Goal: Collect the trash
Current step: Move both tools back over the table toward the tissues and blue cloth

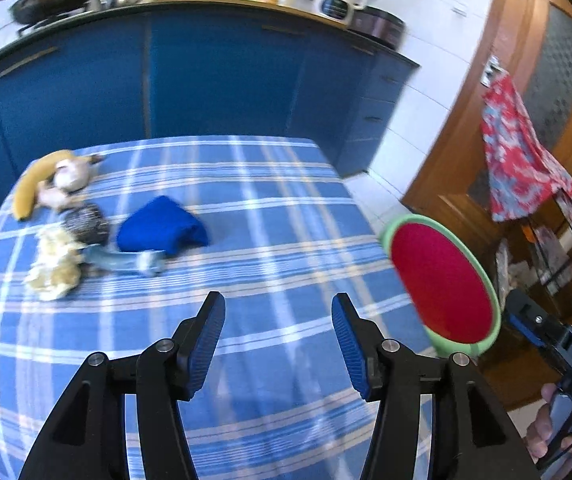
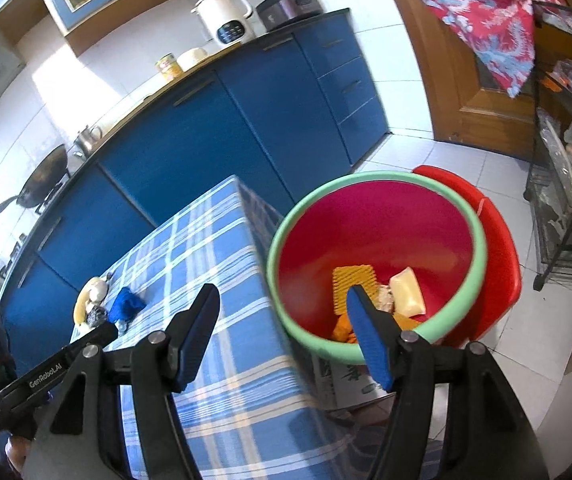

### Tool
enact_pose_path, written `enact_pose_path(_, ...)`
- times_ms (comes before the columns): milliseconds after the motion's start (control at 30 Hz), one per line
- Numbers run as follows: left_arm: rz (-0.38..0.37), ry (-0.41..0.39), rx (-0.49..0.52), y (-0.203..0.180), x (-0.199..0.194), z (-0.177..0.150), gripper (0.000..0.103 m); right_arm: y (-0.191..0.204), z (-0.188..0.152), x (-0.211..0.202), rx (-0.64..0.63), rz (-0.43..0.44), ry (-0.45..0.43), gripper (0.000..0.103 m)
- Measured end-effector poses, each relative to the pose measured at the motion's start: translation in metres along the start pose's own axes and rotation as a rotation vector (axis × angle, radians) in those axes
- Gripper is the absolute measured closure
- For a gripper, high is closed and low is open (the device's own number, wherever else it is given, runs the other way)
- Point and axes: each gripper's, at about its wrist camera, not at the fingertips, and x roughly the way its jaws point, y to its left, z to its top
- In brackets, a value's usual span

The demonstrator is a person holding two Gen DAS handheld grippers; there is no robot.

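Trash lies at the far left of the blue checked tablecloth (image 1: 270, 208): a banana peel (image 1: 32, 184), garlic skins (image 1: 70, 176), a dark crumpled scrap (image 1: 86, 224), a crumpled pale paper (image 1: 56, 264) and a light blue wrapper (image 1: 126, 260). A folded blue cloth (image 1: 162, 228) lies beside them. My left gripper (image 1: 278, 298) hovers open over bare cloth, nearer than the pile. A red bowl with a green rim (image 2: 370, 216) sits off the table's right edge and holds a yellow ridged wrapper (image 2: 354, 280), a pale packet (image 2: 406, 292) and orange peel (image 2: 344, 330). My right gripper (image 2: 282, 289) is open above the table edge and the bowl's near rim, with nothing gripped.
Blue kitchen cabinets (image 1: 206, 72) run behind the table. A cardboard box (image 2: 346, 384) is under the bowl, with a red stool (image 2: 498, 264) behind it. A wire rack (image 2: 566, 200) and a wooden door (image 1: 486, 168) with a hanging red cloth (image 1: 518, 152) stand at the right.
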Motion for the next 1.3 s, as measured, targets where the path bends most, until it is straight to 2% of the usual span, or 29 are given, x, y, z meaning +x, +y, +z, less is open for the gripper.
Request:
enact_pose_path(367, 0.133, -0.055, -0.098, 0.079, -0.022, -0.002, 0.046, 0.055, -0.009, 0.017, -0.086, 0.033, 0.048, 0.035)
enact_pose_path(533, 0.196, -0.055, -0.114, 0.112, -0.021, -0.002, 0.046, 0.085, -0.013, 0.028, -0.132, 0.051, 0.072, 0.035)
enact_pose_path(600, 0.204, -0.048, -0.128, 0.124, -0.018, -0.002, 0.045, 0.095, -0.015, 0.031, -0.147, 0.057, 0.079, 0.035)
enact_pose_path(700, 0.215, -0.037, -0.14, 0.139, -0.013, -0.001, 0.038, 0.114, -0.017, 0.04, -0.176, 0.069, 0.094, 0.035)
enact_pose_path(967, 0.212, -0.005, -0.15, 0.161, 0.011, 0.002, 0.037, 0.161, -0.023, 0.071, -0.247, 0.082, 0.135, 0.034)
enact_pose_path(1067, 0.204, -0.006, -0.166, 0.166, 0.017, 0.003, 0.037, 0.177, -0.025, 0.084, -0.272, 0.083, 0.15, 0.027)
enact_pose_path(1200, 0.224, -0.032, -0.191, 0.175, 0.024, 0.004, 0.037, 0.198, -0.029, 0.107, -0.306, 0.097, 0.178, 0.025)
enact_pose_path(1300, 0.209, -0.031, -0.229, 0.184, 0.03, 0.002, 0.037, 0.214, -0.032, 0.125, -0.342, 0.1, 0.197, 0.021)
